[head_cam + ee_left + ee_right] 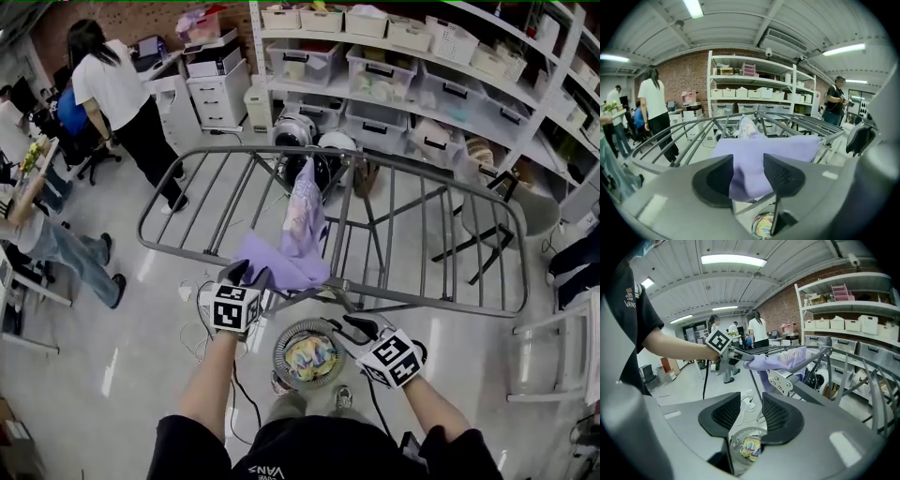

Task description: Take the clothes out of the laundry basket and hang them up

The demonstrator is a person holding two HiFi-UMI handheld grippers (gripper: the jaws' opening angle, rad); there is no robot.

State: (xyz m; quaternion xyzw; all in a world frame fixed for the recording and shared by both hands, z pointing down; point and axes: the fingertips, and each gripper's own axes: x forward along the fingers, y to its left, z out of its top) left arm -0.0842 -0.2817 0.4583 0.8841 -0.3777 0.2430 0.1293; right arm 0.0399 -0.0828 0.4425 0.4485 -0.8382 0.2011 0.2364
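A lilac garment (281,262) lies draped over the near rails of the grey drying rack (422,302), one part running up a far rail. In the left gripper view this garment (761,152) hangs between the jaws of my left gripper (748,176), whose pads stand a little off it, open. In the head view the left gripper (246,275) is at the garment's near edge. My right gripper (343,324) is open and empty, low beside the rack, above the round laundry basket (307,354) with a colourful cloth in it. The same basket (746,446) shows below the right jaws.
Shelves with white bins (394,56) fill the back wall. A person in a white top (117,103) stands at the back left, and seated people (47,239) are at the left edge. A white chair (558,352) stands at the right. Cables (202,328) lie on the floor.
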